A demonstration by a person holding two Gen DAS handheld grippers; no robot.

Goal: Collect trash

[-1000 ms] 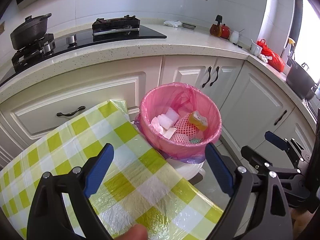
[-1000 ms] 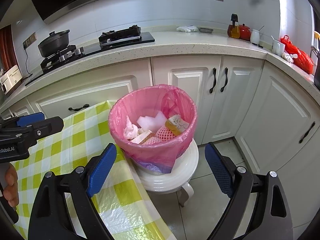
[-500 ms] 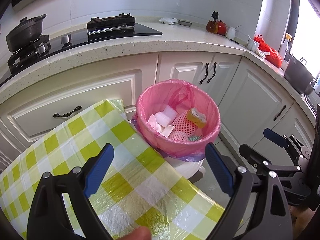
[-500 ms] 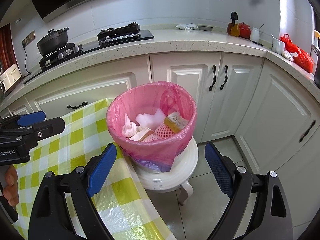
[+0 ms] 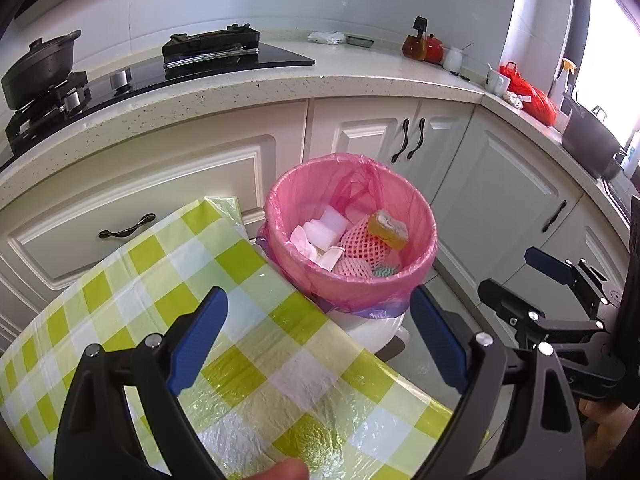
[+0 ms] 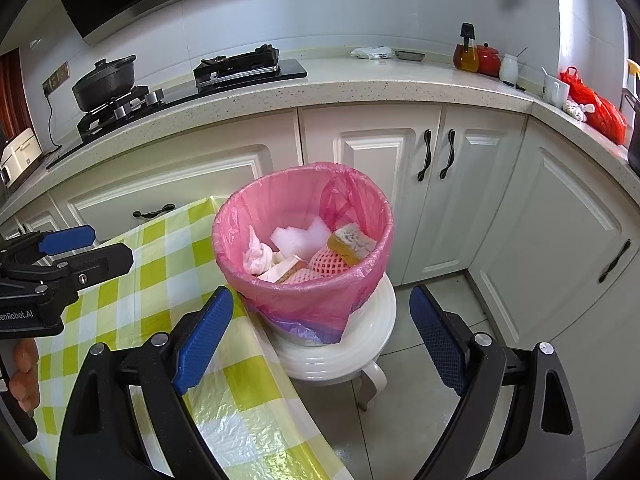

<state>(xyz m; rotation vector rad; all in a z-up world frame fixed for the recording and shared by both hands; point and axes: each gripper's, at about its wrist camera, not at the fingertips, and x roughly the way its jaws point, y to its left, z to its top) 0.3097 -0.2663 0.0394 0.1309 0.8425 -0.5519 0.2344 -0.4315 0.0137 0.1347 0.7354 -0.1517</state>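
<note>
A bin lined with a pink bag (image 5: 420, 268) (image 6: 304, 300) stands on a white stool (image 6: 360, 344) beside the table corner. Inside lie a yellow sponge (image 5: 388, 229) (image 6: 352, 243), pink foam fruit netting (image 5: 362, 246) (image 6: 332, 262), white foam pieces (image 5: 326, 226) (image 6: 300, 238) and crumpled tissue (image 6: 258, 258). My left gripper (image 5: 318, 338) hovers open over the green-checked tablecloth (image 5: 160, 280), nothing between its blue pads. My right gripper (image 6: 320, 338) hangs open in front of the bin, also empty. Each gripper shows at the edge of the other's view.
White cabinets with black handles (image 6: 436, 156) run behind the bin under a speckled counter (image 5: 280, 84). On the counter sit a gas hob (image 5: 212, 46), a black pot (image 5: 40, 66), jars and a red bag (image 5: 528, 94). Tiled floor (image 6: 420, 400) lies right of the stool.
The left wrist view has shifted slightly, so the bin sits a little higher and further left in it. Both grippers stay open and nothing in the bin has moved.
</note>
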